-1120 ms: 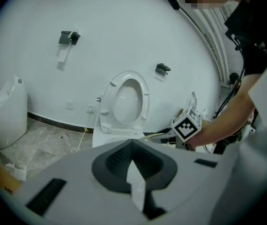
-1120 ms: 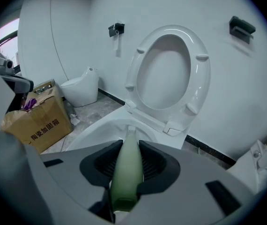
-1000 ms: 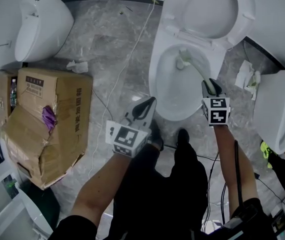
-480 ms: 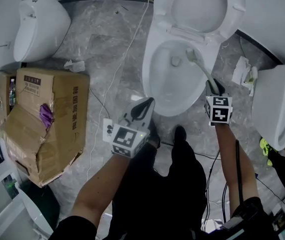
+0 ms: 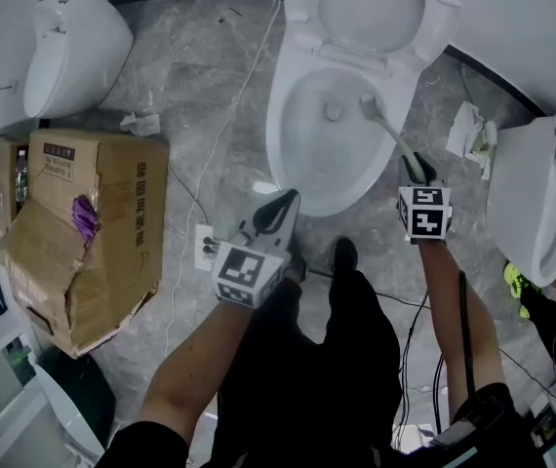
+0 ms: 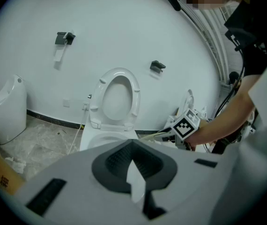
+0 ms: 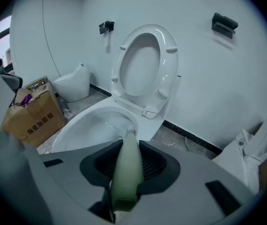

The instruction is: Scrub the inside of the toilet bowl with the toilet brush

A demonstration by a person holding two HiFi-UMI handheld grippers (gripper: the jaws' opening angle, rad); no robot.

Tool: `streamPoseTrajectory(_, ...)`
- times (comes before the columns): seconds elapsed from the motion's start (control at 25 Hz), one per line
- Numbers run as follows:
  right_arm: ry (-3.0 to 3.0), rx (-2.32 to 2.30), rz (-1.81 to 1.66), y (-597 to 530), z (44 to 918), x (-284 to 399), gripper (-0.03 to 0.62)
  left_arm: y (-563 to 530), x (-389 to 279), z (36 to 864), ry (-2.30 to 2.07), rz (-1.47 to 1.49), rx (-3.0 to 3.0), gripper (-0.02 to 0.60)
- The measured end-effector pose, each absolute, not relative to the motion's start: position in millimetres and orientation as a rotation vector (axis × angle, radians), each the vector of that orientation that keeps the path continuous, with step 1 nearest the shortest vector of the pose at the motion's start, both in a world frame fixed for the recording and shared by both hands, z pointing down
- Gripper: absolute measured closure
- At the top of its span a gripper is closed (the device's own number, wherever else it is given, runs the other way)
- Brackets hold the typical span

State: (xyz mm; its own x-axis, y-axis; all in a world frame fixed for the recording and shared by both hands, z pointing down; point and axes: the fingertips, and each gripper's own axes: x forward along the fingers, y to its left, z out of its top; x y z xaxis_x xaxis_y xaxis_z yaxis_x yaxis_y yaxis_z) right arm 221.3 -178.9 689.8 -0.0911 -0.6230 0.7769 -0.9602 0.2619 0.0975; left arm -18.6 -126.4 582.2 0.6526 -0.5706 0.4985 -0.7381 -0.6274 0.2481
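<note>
Right tool (image 5: 417,170) clamped toilet brush (image 5: 387,127), head against toilet bowl (image 5: 280,154) inner wall; scrubbing seemingly midway. Left tool (image 5: 280,206) jaws together, empty.

Even, cool indoor light, soft shadows. Gripper views bulge, black at every rim; left claw (image 6: 133,146) and right claw (image 7: 128,143) at 6 o'clock are blurred.

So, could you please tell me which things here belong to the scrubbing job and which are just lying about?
In use: white ceramic toilet bowl; pale green toilet brush; right claw.
Lying about: brown cardboard box; crumpled white tissue.
</note>
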Motion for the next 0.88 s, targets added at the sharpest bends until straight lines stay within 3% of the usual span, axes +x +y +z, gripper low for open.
streamPoseTrajectory(0.88,-1.841,1.318,0.586,-110,689,209,0.482,-84,-22,574,-1.097,0.515,2.393,0.572)
